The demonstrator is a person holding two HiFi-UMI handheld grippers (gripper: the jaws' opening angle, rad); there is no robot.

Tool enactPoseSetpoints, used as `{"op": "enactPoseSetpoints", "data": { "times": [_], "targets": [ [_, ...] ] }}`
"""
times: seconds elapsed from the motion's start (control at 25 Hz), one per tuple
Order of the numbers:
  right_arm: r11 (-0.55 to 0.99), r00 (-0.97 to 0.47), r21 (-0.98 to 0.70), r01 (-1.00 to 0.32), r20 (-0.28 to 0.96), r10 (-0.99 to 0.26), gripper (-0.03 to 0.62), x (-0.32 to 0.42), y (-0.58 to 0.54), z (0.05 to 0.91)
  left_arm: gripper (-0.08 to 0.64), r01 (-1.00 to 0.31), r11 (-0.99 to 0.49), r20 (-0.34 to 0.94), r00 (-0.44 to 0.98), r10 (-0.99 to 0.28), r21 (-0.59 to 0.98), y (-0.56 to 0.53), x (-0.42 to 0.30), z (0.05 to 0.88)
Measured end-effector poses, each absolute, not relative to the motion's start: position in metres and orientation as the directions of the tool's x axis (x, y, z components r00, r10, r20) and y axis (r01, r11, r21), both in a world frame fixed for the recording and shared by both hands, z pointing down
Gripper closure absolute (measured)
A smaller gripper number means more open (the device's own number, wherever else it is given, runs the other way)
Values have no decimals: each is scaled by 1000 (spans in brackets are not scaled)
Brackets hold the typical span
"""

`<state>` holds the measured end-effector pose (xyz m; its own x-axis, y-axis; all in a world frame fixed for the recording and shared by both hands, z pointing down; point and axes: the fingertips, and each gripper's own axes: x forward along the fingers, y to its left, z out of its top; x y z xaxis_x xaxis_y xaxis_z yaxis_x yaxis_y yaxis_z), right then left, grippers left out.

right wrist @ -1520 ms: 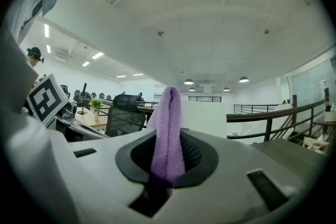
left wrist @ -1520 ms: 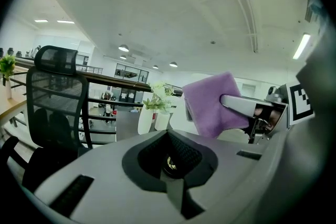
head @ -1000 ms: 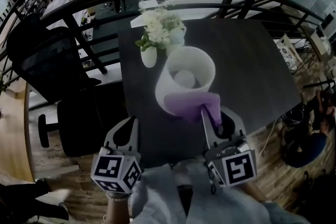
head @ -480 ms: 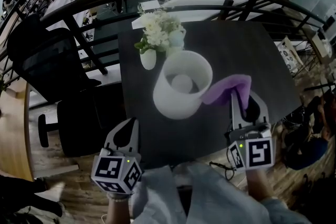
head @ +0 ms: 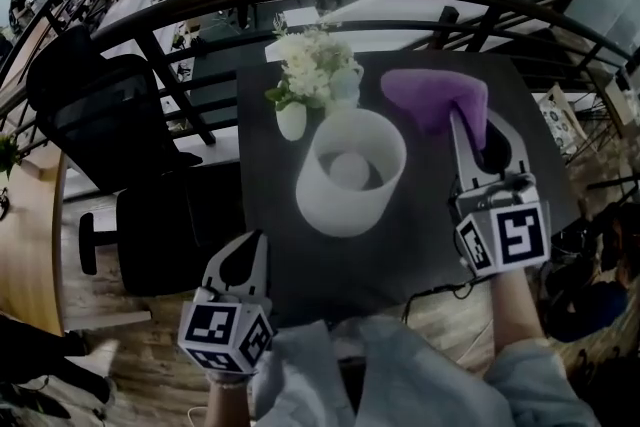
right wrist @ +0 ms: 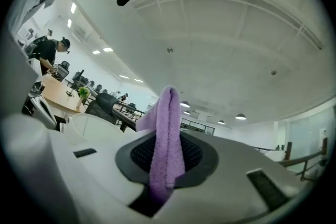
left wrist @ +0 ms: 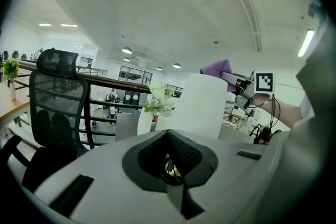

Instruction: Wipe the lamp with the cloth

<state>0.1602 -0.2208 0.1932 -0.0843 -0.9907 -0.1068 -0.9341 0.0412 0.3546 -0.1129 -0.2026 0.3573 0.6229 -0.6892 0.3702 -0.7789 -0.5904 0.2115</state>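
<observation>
The right hand-held gripper [head: 473, 122] is clenching the purple cloth [head: 432, 95] clear of the white cylindrical lamp [head: 345, 195] standing on the dark bench [head: 420, 225]; the left hand-held gripper [head: 246, 247] is idling clenched, empty; wiping is seemingly pending

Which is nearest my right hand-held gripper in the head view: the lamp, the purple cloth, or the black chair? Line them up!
1. Purple cloth, pinched in the right hand-held gripper.
2. White lamp, to the gripper's left, mid-table.
3. Black office chair, far left, off the table.
</observation>
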Motion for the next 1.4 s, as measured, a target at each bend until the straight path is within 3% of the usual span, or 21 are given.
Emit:
{"op": "enactPoseSetpoints", "data": {
  "times": [0.24,0.44,0.6,0.88,1.4],
  "targets": [
    [323,-382,458,-828,-39,-923,541,125,-268,182,549,-801,-563,375,595,-711,205,-202,-116,355],
    [575,-619,482,-661,82,-781,541,88,-290,195,549,-816,-542,380,574,-725,199,-198,-121,357],
    [715,-727,439,-544,179,-663,541,75,-298,207,549,-828,-525,379,558,-738,196,-197,-126,354],
    [807,-774,369,-461,278,-570,541,73,-311,227,549,-843,-502,381,536,-753,194,-193,-130,353],
    [835,-762,228,-500,343,-550,541,88,-308,289,549,-834,-521,382,549,-744,182,-192,-117,350]
  ]
}}
